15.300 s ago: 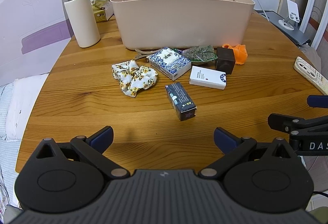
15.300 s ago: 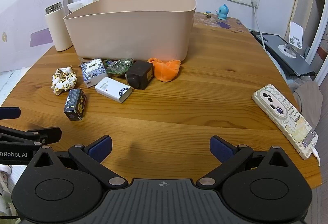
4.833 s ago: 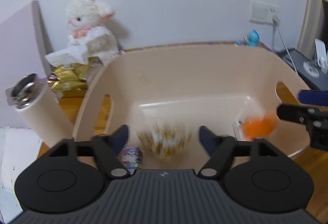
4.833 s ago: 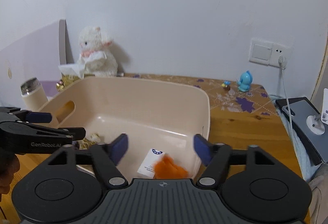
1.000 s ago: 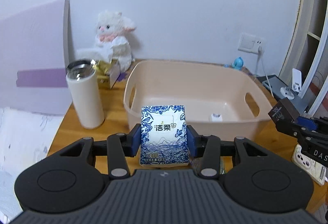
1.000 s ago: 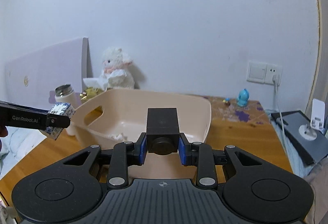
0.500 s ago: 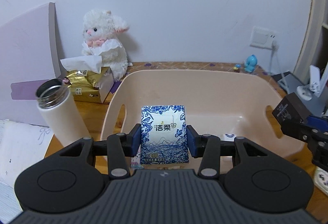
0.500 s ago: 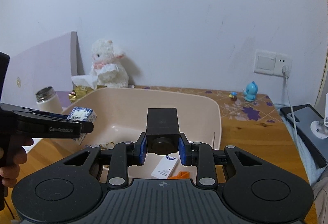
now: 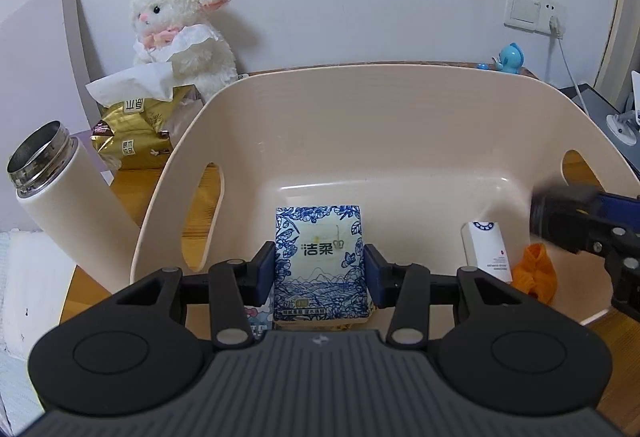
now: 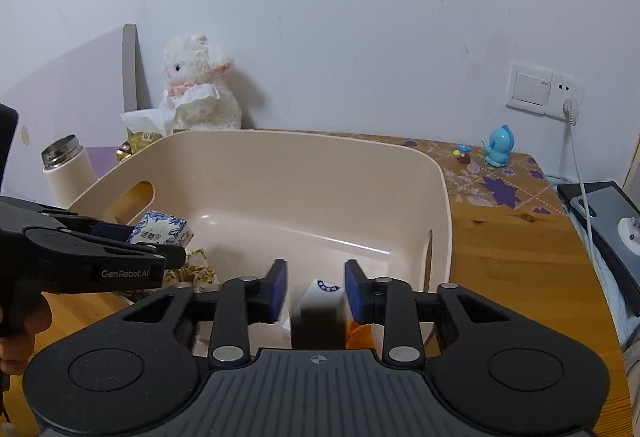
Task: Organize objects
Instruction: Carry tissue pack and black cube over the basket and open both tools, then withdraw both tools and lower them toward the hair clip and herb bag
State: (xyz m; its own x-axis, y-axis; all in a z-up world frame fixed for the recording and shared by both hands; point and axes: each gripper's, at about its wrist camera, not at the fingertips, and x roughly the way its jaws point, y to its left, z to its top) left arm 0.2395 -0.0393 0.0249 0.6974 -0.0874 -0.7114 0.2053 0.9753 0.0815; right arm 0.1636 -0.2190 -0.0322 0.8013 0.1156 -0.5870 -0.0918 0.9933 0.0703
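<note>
Left claw (image 9: pixel 320 269) pinching tissue pack (image 9: pixel 321 261) above bin (image 9: pixel 400 109) for release; right claw (image 10: pixel 316 291) spread, dark block (image 10: pixel 318 325) dropping in.

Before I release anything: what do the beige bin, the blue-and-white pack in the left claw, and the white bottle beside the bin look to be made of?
Beige bin: likely moulded plastic, smooth with soft sheen, cut-out handles. Blue-and-white pack in the left claw: looks like printed plastic film over soft tissues, slightly glossy. White bottle: matte white body, shiny steel-looking rim, probably metal.
</note>
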